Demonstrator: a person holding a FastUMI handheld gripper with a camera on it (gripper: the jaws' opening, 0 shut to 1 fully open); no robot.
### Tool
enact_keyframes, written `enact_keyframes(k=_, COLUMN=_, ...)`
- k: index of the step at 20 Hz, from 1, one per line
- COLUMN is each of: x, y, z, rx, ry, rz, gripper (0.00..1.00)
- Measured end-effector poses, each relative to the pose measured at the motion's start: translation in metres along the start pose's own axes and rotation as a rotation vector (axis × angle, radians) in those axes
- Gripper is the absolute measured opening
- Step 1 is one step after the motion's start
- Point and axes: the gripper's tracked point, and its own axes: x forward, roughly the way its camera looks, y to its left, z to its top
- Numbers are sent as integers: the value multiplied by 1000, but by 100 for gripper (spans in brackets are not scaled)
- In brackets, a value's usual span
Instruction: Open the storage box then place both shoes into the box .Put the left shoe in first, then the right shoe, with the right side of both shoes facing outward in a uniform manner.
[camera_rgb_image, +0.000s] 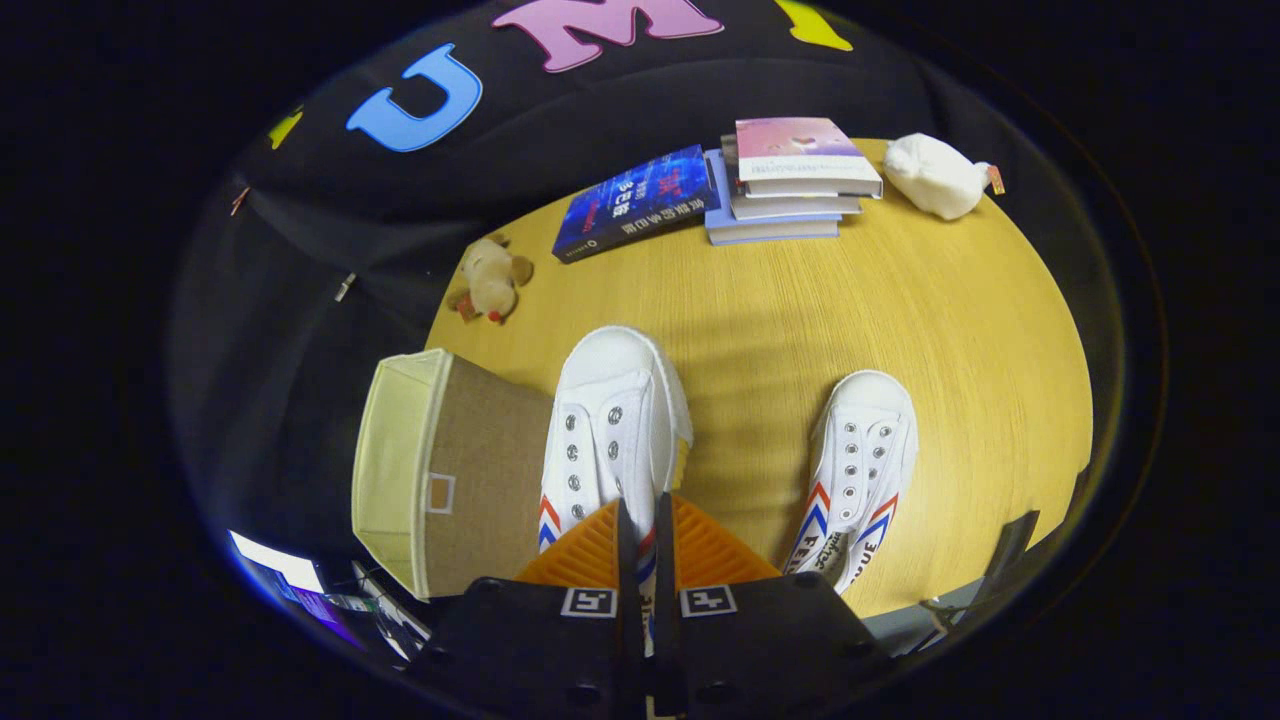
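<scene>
The gripper (640, 545) has its two fingers drawn close together, pinching a thin strip of the nearer shoe (610, 430) — its side wall, where the red and blue stripes run, shows in the narrow slot between them. Both fingers appear to press on that edge, so the shoe is held by its collar, toe pointing away from the fingers. It seems lifted clear of the table (900, 330), though how far cannot be told. Gripping at the rim of the opening makes sense: the canvas there is thin enough for a narrow bite, and the sole hangs free for lowering.

Just beside this shoe, on its left, stands the storage box (440, 470) — a fabric bin, pale inside and brown outside, its mouth open upward, so the opening step looks done. The held shoe sits close against the box wall, probably so that a short sideways move carries it in.

The second shoe (860, 460) rests on the table to the right, apart from the first, toe also pointing away — waiting its turn.

Beyond lie a small plush toy (490, 278), a blue book (640, 202), a stack of books (790, 180) and a white soft toy (935, 175), all well clear.
</scene>
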Motion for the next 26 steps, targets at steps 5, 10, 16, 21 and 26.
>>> enact_keyframes(k=5, x=-46, y=71, z=35, rx=-8, ry=-100, rz=68, gripper=8)
enact_keyframes(k=10, x=-38, y=155, z=27, rx=80, ry=-44, rz=144, gripper=8)
enact_keyframes(k=16, x=16, y=231, z=-4, rx=137, ry=39, rz=149, gripper=8)
enact_keyframes(k=21, x=64, y=247, z=-31, rx=150, ry=101, rz=85, gripper=8)
enact_keyframes(k=26, x=94, y=255, z=-47, rx=149, ry=116, rz=48, gripper=8)
